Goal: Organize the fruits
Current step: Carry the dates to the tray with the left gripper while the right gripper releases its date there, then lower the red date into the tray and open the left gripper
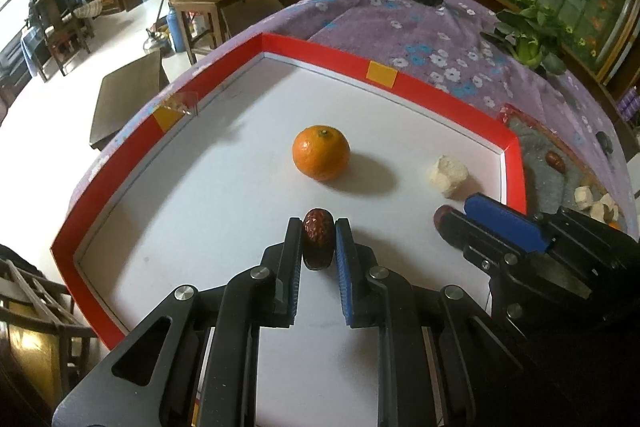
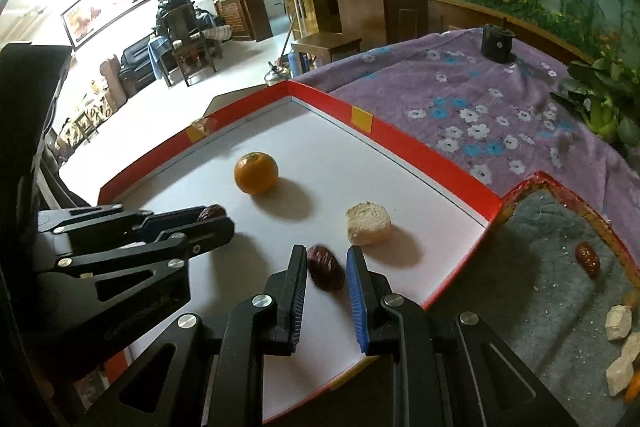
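Wrist views — both hand-held grippers tilted down, L [image 1: 319,227] & R [image 2: 327,254] each clamped on date.

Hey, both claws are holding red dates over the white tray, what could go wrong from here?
1. The right claw grips its date near the fingertips, askew; it may slip out early.
2. A dropped date could roll on the smooth white tray into the orange.
3. The left claw and right claw work close together and might collide.
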`<state>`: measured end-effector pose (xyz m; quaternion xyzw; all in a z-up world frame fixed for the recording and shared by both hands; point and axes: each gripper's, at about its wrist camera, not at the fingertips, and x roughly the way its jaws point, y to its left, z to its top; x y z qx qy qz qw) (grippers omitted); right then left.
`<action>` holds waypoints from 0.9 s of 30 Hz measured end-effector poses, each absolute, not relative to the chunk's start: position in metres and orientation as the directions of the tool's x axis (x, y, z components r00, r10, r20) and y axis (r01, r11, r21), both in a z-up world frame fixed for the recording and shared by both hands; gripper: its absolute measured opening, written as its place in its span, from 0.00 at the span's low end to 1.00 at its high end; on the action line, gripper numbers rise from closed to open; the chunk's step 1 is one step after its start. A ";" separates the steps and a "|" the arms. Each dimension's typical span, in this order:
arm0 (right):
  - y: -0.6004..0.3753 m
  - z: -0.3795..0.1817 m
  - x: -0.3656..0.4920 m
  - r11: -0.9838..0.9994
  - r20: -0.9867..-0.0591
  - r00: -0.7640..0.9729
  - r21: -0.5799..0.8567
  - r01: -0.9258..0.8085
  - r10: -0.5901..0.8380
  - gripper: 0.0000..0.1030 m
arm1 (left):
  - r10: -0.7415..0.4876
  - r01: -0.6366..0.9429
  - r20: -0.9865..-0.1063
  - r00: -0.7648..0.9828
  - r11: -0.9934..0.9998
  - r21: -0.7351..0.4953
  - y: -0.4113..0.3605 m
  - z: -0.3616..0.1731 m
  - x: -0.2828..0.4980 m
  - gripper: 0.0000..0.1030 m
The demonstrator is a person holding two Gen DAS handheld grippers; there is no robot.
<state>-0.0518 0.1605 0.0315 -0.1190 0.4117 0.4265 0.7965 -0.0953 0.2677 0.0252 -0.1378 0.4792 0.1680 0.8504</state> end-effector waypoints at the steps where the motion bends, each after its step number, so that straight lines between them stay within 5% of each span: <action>1: 0.160 0.030 -0.052 0.606 -0.754 0.297 0.164 -0.778 0.585 0.19 | 0.152 -0.418 -0.862 0.484 0.905 -0.075 0.268 0.025 -0.095 0.19; 5: 0.155 0.029 -0.053 0.614 -0.750 0.303 0.169 -0.771 0.588 0.28 | 0.159 -0.424 -0.851 0.500 0.902 -0.081 0.267 0.029 -0.098 0.49; 13: 0.121 0.055 -0.065 0.631 -0.678 0.371 0.176 -0.756 0.635 0.35 | 0.182 -0.414 -0.833 0.523 0.908 -0.062 0.251 0.041 -0.099 0.49; 16: 0.103 0.065 -0.070 0.646 -0.663 0.392 0.184 -0.741 0.638 0.51 | 0.169 -0.387 -0.822 0.544 0.920 -0.067 0.237 0.049 -0.099 0.49; 24: 0.034 0.083 -0.078 0.720 -0.615 0.488 0.197 -0.665 0.619 0.51 | 0.107 -0.287 -0.811 0.576 0.955 -0.078 0.184 0.060 -0.087 0.49; 27: 0.002 0.087 -0.081 0.761 -0.607 0.540 0.176 -0.624 0.583 0.60 | 0.083 -0.248 -0.808 0.583 0.965 -0.080 0.161 0.062 -0.078 0.49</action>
